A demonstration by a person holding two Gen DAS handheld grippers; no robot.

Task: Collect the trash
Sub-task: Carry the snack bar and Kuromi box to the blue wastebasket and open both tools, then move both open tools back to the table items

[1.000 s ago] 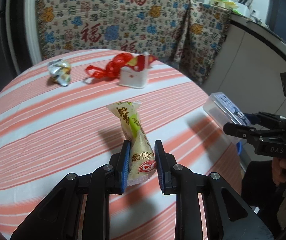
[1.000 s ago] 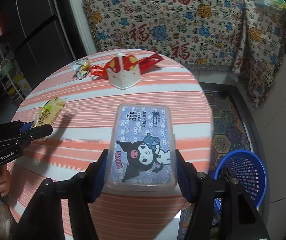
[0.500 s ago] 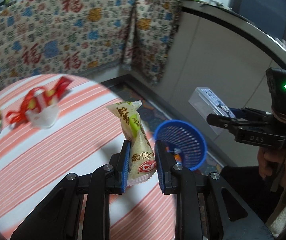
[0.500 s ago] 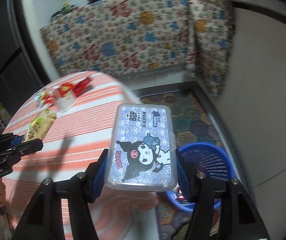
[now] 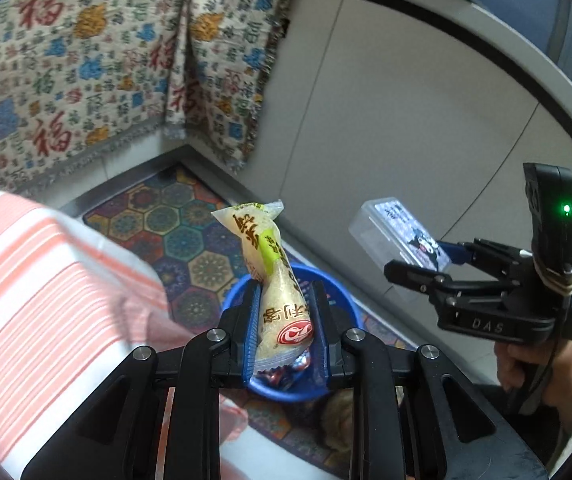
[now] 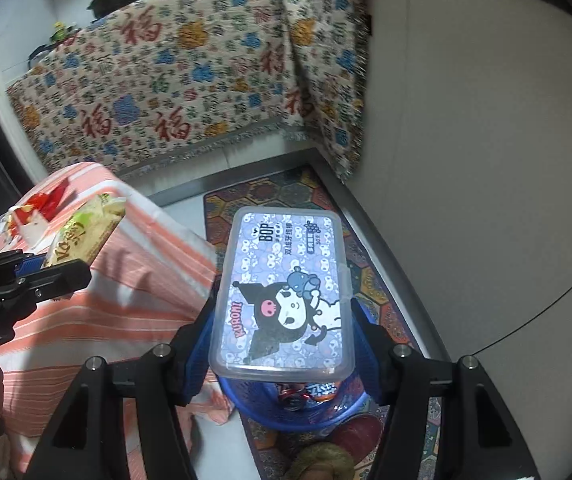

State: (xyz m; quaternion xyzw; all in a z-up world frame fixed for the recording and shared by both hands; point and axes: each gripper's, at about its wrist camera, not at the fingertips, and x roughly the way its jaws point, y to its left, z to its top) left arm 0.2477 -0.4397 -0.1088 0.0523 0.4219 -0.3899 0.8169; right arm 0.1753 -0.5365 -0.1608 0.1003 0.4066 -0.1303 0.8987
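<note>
Both claws swung over blue basket, snack packet clamped between left claw.

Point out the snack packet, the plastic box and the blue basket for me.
snack packet (image 5: 282,300), left wrist view, lower printed body.
plastic box (image 6: 286,292), right wrist view, lid centre.
blue basket (image 5: 349,300), left wrist view, right rim.

A pale yellow-and-green snack wrapper, a lilac cartoon-printed clear plastic box, a blue mesh basket, an orange-and-white striped worktop cloth.
</note>
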